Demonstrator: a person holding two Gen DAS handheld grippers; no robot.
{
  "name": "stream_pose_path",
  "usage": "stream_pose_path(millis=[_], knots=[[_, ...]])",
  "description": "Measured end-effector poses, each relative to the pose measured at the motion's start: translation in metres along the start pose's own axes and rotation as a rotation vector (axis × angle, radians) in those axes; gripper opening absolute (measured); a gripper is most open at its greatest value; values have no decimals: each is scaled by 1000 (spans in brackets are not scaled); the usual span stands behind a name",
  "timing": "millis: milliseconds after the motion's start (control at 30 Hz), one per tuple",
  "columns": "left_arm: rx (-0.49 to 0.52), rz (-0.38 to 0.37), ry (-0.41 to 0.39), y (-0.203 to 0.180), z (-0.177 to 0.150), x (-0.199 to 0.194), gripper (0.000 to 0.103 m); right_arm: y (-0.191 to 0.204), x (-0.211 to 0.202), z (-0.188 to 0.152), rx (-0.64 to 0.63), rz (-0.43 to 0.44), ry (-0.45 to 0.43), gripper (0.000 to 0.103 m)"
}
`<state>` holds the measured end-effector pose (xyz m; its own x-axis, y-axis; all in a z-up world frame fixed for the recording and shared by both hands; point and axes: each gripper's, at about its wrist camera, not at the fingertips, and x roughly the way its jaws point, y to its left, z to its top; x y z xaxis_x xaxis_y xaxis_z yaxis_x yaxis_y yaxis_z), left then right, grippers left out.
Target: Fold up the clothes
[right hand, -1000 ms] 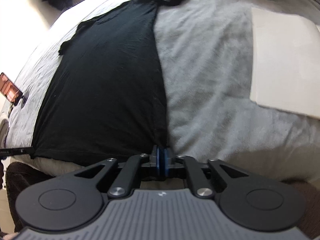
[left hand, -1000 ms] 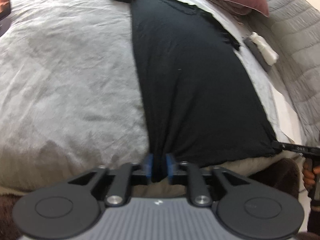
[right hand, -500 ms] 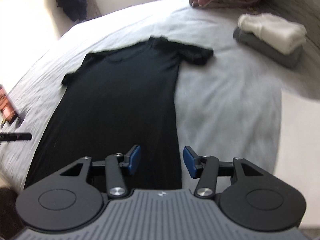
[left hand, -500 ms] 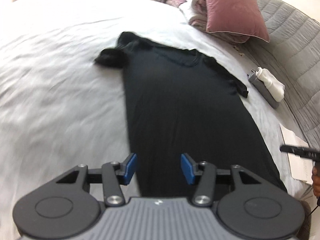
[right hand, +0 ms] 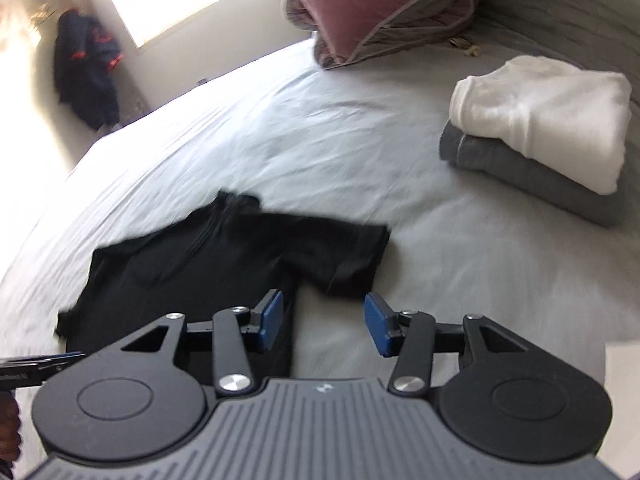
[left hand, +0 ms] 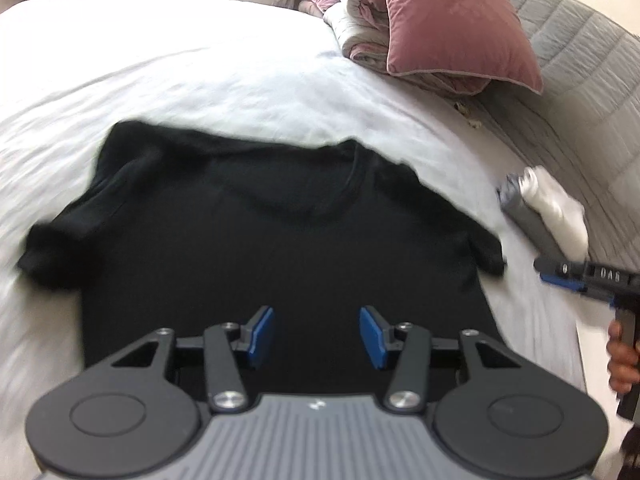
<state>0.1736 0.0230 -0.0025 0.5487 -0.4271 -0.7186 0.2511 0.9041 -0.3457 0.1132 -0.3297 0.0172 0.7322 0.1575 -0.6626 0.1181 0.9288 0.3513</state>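
A black T-shirt (left hand: 280, 240) lies flat on the pale bed cover (left hand: 200, 72), collar away from me and both short sleeves spread out. My left gripper (left hand: 316, 336) hovers over the shirt's chest; its jaws are closing a little, wide apart, with nothing between the blue pads. My right gripper (right hand: 324, 324) hangs over the shirt's right sleeve (right hand: 344, 256), jaws likewise closing slightly and holding nothing. In the left wrist view the right gripper (left hand: 548, 274) shows at the right edge with a hand under it. The left gripper's tip (right hand: 60, 358) peeks in at the right wrist view's left edge.
A pink pillow (left hand: 452, 24) and a rolled blanket (left hand: 360, 20) lie at the bed's head. Folded white and grey towels (right hand: 540, 132) are stacked right of the shirt. A grey quilt (left hand: 580, 80) runs along the right side. Dark clothes (right hand: 88, 68) hang by the far wall.
Both grippers let go of the shirt's bottom hem, opened, and travelled forward over the shirt to its collar and sleeve end.
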Motion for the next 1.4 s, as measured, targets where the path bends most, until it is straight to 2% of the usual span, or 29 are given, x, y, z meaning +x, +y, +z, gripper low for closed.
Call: stream_pose_path(millis=[233, 433, 533, 667, 833, 933, 967, 1000, 1033, 1100, 1200, 1267, 1333, 1400], knots=[[-68, 8, -41, -13, 65, 76, 47, -49, 44, 34, 161, 30, -15, 47], [-136, -14, -56, -16, 100, 123, 43, -77, 66, 19, 232, 116, -54, 47], [-160, -34, -49, -13, 112, 140, 40, -90, 75, 20, 256, 166, -53, 37], [-216, -85, -20, -10, 123, 159, 32, -97, 77, 25, 270, 202, -38, 35], [-243, -150, 4, -14, 127, 172, 24, -91, 78, 25, 254, 227, -29, 40], [-235, -153, 2, -19, 126, 178, 18, -84, 84, 22, 232, 246, -34, 37], [-235, -153, -8, -21, 125, 180, 17, -82, 86, 21, 223, 238, -41, 25], [-235, -154, -19, -22, 124, 181, 11, -80, 89, 20, 216, 229, -46, 16], [-236, -154, -30, -23, 124, 182, 1, -78, 92, 19, 212, 219, -46, 11], [-242, -163, -78, -24, 121, 181, 1, -74, 88, 20, 206, 205, -70, 9], [-282, -215, -226, -19, 110, 172, 1, -66, 69, 26, 166, 155, -157, 9], [-326, -255, -323, -14, 102, 168, 1, -58, 55, 29, 111, 86, -218, 8], [-339, -252, -345, -13, 98, 174, 1, -50, 50, 30, 69, 19, -241, 8], [-307, -212, -326, -17, 97, 185, 1, -46, 56, 29, 39, -39, -237, 8]])
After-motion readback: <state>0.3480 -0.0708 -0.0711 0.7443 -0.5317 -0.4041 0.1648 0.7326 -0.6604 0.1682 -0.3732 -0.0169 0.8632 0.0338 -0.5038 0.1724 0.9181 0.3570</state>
